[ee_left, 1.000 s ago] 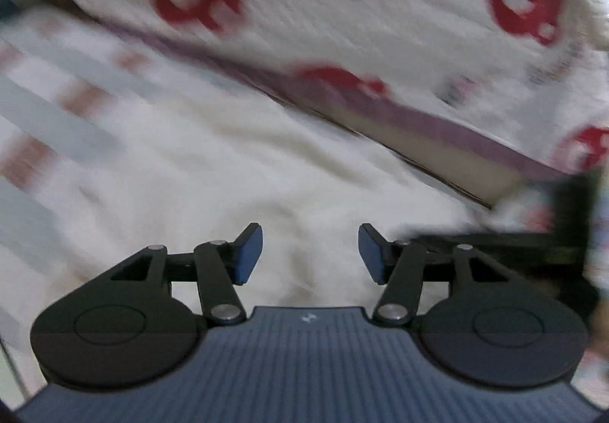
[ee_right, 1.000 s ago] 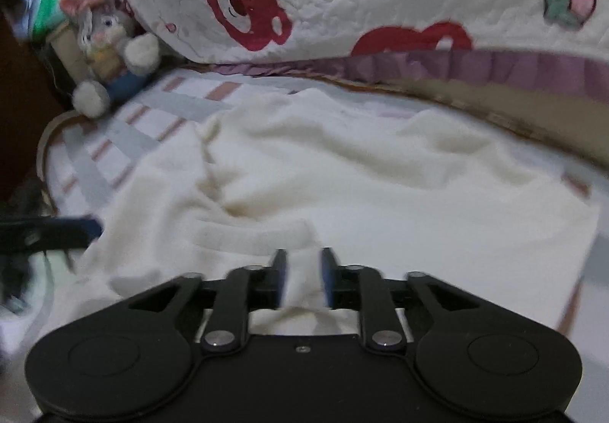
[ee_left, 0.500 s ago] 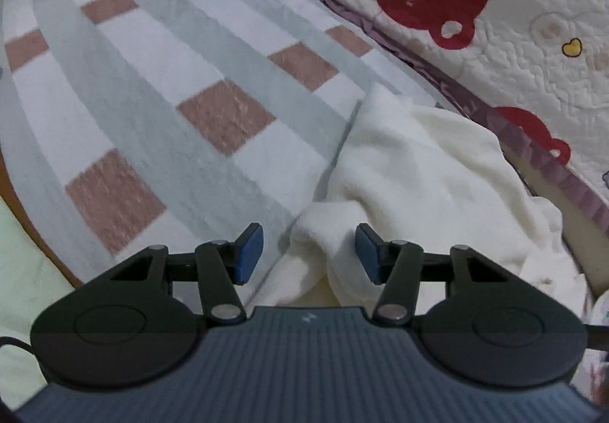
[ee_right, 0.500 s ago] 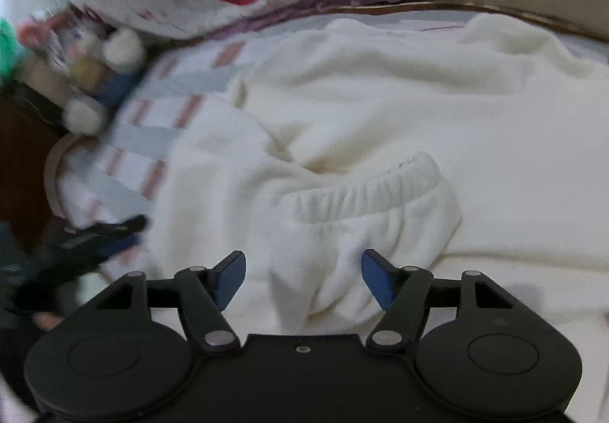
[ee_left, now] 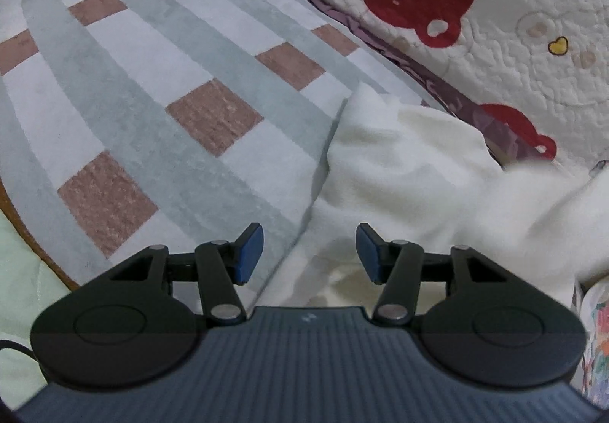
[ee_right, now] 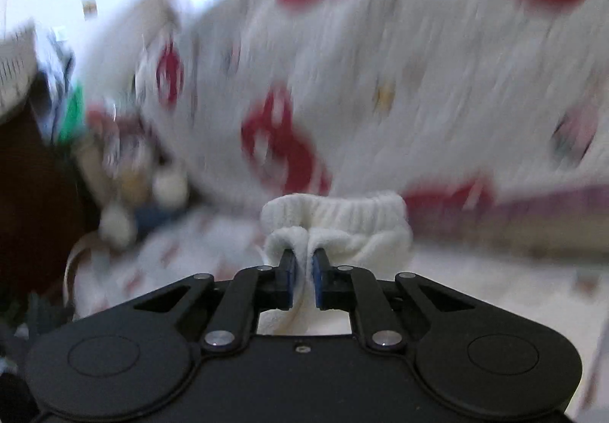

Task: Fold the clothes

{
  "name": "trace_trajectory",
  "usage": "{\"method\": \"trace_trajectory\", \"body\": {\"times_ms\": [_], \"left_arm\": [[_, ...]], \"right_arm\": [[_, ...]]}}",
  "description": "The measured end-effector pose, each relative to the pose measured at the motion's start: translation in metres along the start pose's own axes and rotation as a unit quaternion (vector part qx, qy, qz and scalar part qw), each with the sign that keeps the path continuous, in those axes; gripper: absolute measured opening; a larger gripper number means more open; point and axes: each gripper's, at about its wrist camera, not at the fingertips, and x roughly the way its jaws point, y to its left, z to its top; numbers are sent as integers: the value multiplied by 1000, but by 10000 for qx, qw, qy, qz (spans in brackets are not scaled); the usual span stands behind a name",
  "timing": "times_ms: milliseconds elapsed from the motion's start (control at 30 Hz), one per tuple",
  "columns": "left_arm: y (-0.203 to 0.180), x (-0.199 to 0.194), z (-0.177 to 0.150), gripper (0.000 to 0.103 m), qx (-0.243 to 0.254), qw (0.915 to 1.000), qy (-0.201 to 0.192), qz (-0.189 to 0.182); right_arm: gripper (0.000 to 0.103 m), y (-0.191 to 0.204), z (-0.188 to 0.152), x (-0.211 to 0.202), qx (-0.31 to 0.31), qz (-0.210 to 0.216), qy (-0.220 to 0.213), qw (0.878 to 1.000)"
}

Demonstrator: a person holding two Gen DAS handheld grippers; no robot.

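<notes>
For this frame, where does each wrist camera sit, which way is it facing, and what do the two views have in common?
Left wrist: on the left gripper, jaws open, looking down along its fingers over the cream garment edge on the checked blanket.
Right wrist: on the right gripper, looking forward at the ribbed cuff it is clamping, background motion-blurred.
Shared: the cream garment and the bear-print quilt. No hand or sleeve shows.
</notes>
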Motion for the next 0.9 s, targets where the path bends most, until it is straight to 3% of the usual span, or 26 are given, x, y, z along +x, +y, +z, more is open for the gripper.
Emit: {"method": "trace_trajectory", "body": {"times_ms": [133,267,367,467,533,600,667,900], "left_arm": [[-4,5,-2,54,140,9997,171,97],[-5,11,-5,54,205,9993,292,122],[-10,12,-6,54,325,9990,311,-21],[-23,12,-10,54,682,9967,351,-246],[-33,12,-14,54,974,9939,355,-387],[-48,10,-19,54,1392,9891,246,-406],[-58,10,-24,54,1699,9846,119,-394],[-64,29,-30,52,1760,9828,19,-552]], "right_arm": [[13,-39,-30,-16,278,-1032,99,9942],[13,-84,-93,6,321,-2033,1511,9669],[13,-116,-111,6,847,-2197,1807,9550],[20,-124,-99,0,1142,-2180,1653,9550],[52,-125,-86,1,1257,-1961,1418,9621],[64,-128,-74,7,1370,-1666,1313,9676],[64,-136,-72,22,1497,-1435,1385,9684],[64,-159,-96,87,1500,-1335,2104,9568]]}}
